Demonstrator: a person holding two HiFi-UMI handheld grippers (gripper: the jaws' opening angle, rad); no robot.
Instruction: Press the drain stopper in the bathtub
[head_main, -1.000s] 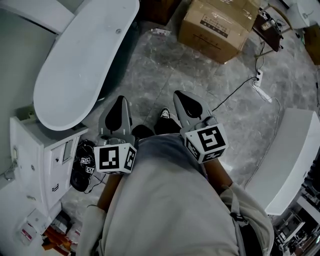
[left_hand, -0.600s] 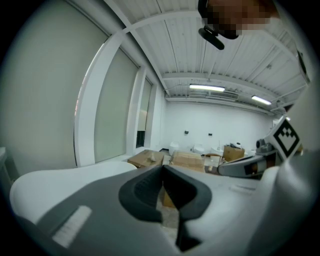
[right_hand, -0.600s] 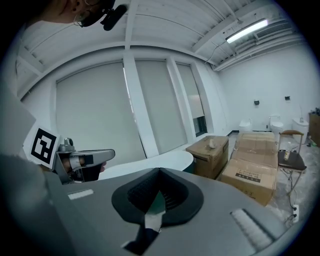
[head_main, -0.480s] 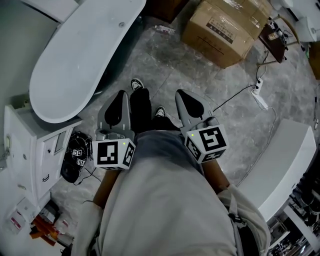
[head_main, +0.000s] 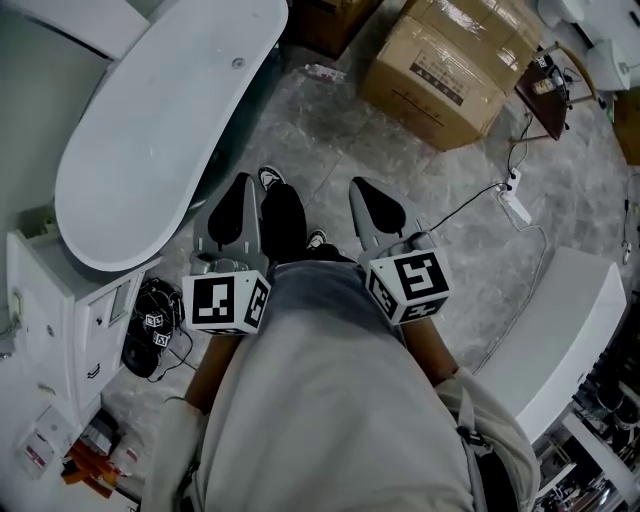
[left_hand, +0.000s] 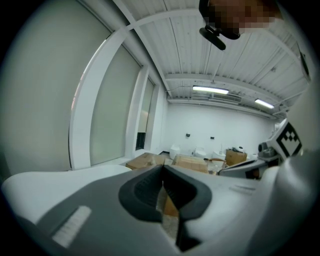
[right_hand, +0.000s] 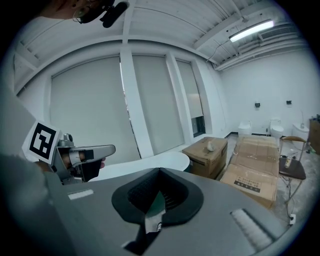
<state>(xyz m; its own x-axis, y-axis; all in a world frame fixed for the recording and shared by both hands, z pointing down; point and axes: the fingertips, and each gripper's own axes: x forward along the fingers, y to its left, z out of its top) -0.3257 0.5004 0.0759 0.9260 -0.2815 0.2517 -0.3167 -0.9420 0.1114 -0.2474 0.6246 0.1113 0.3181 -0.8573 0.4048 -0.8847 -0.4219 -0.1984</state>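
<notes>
The white bathtub (head_main: 150, 140) lies at the upper left of the head view, and its small round drain stopper (head_main: 238, 63) shows on the tub floor near the far end. My left gripper (head_main: 241, 190) is held in front of the person's body, well short of the tub and over the floor, jaws shut with nothing in them. My right gripper (head_main: 365, 192) hangs beside it to the right, also shut and empty. The left gripper view shows its closed jaws (left_hand: 162, 175) pointing into the room. In the right gripper view the closed jaws (right_hand: 160, 175) point past the tub's rim (right_hand: 150, 164).
Cardboard boxes (head_main: 450, 65) stand on the grey stone floor beyond the grippers. A white cabinet (head_main: 60, 320) sits at the left below the tub, with black gear (head_main: 155, 325) on the floor beside it. A power strip and cable (head_main: 515, 205) lie at right, near a long white unit (head_main: 560, 330).
The person has stepped forward: a foot now shows between the grippers near the tub. Both grippers stay shut and level in front of the body.
</notes>
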